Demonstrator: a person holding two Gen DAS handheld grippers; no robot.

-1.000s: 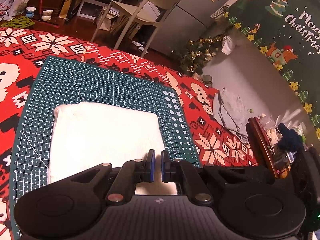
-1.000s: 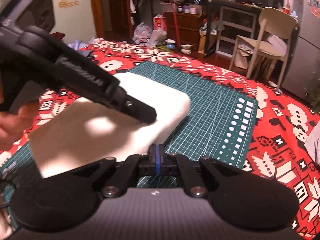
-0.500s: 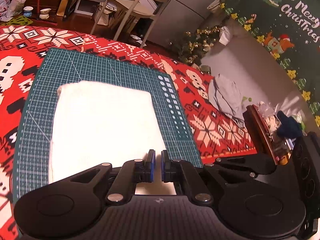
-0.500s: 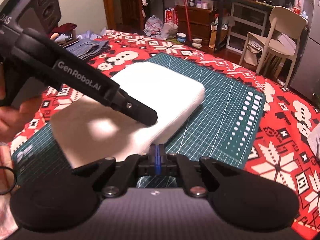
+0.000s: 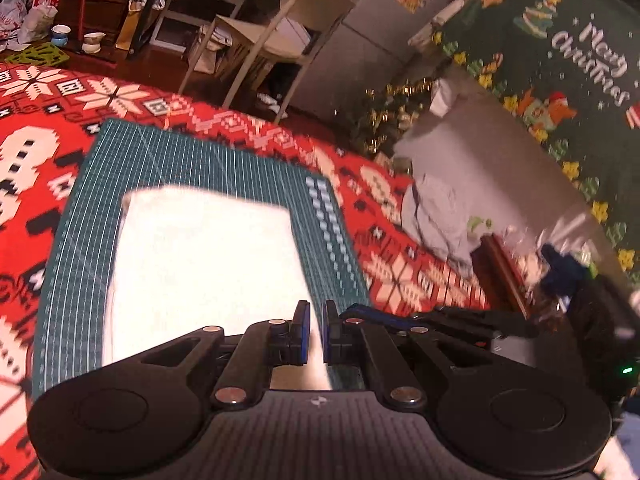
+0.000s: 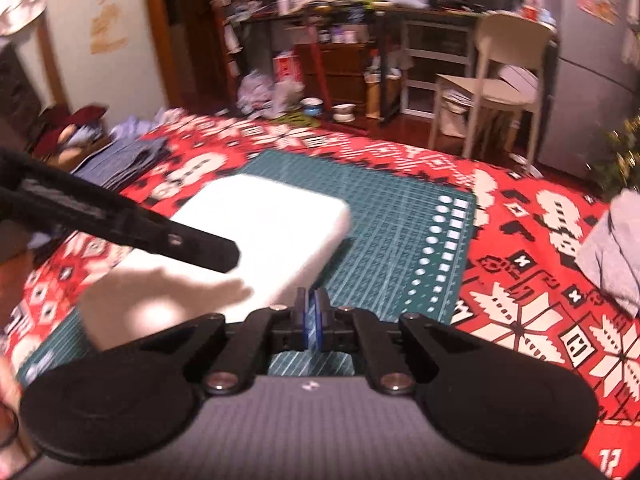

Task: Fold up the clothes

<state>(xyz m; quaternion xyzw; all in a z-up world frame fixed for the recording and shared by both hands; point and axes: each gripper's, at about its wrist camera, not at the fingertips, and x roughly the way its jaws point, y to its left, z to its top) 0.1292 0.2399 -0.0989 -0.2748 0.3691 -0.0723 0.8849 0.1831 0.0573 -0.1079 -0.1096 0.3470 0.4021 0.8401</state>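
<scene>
Well, ahead of my left hand-held gripper (image 5: 315, 332) the white folded garment (image 5: 208, 264) lies square on the green cutting mat (image 5: 240, 160); its jaws stand slightly apart, empty. My right hand-held gripper (image 6: 311, 320) is closed on nothing — dragging it could rumple the fold. "Merry Christmas" (image 5: 588, 68) reads far right.

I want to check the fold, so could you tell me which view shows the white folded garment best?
The right wrist view: the white folded garment shows its top, thick folded edge and corner on the green cutting mat. The left wrist view shows only its overexposed flat top, partly behind the left gripper.
</scene>
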